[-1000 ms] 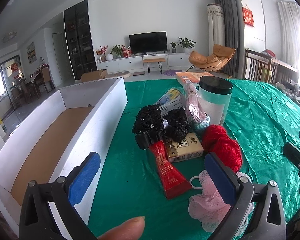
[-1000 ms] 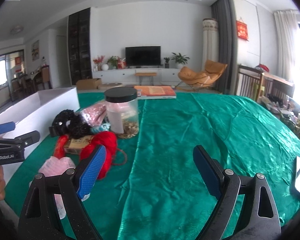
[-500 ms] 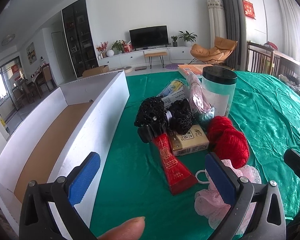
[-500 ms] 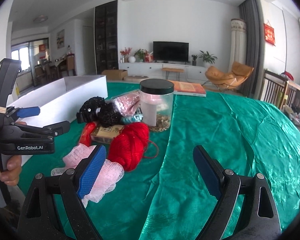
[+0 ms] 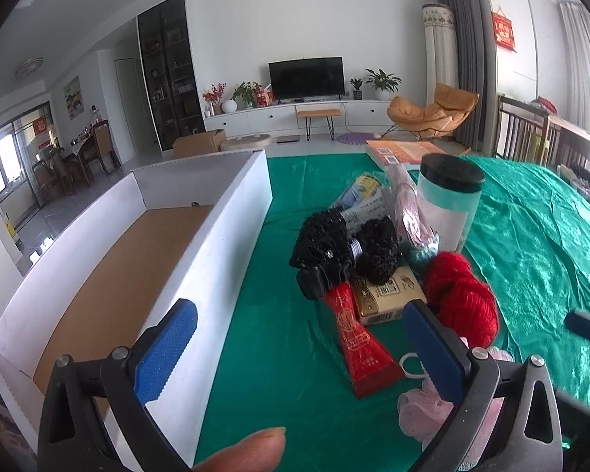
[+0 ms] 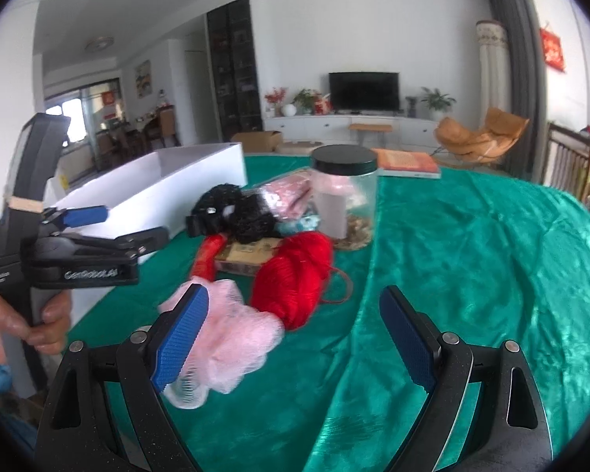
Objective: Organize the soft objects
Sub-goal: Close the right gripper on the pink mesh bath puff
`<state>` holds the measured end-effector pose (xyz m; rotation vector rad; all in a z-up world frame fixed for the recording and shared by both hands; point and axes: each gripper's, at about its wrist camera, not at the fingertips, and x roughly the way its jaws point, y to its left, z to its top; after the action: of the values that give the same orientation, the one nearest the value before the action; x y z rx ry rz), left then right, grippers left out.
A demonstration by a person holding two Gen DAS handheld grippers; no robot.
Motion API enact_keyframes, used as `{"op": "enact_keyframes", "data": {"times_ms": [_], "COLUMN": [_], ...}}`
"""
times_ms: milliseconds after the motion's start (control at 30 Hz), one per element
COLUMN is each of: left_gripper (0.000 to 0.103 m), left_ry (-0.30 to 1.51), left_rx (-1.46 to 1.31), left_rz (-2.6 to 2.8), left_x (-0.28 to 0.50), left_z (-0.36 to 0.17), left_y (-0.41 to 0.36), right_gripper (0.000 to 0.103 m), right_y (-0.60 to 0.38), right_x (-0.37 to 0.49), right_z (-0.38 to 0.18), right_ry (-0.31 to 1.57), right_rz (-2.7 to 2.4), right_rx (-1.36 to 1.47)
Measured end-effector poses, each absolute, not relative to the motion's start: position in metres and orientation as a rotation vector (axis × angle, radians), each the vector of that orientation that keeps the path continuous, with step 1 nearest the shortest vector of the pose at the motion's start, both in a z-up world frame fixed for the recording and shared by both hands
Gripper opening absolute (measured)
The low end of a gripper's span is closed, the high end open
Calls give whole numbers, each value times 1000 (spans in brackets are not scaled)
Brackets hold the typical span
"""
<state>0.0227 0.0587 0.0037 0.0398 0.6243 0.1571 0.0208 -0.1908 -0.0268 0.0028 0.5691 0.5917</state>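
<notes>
Both grippers empty, jaws spread wide. Left gripper hovers over the green cloth between the white box and the clutter. Right gripper points at the pile from its near side.

Soft items sit in the pile beside the box:
- pink mesh pouf, nearest, partly behind the right gripper's left pad, touching the red yarn ball;
- black crocheted piece, farther back, lying over the red tube and small carton.

Handling judgement: pouf likely very light, springy, compresses far; pinch deep through its bunched middle. Yarn soft, may shed loops; grip across its bulk. Glass jar behind is rigid; avoid knocking.
</notes>
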Motion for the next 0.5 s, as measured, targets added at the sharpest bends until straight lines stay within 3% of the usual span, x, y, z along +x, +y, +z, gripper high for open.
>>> {"op": "enact_keyframes", "data": {"times_ms": [500], "left_gripper": [103], "left_ry": [601], "left_rx": [33], "left_rz": [185], "left_x": [25], "left_z": [17], "left_y": [65], "right_gripper": [91], "right_y": [-116], "right_x": [30], "right_z": [-64], "right_ry": [749], "right_rz": [670], "right_rx": [-205]}}
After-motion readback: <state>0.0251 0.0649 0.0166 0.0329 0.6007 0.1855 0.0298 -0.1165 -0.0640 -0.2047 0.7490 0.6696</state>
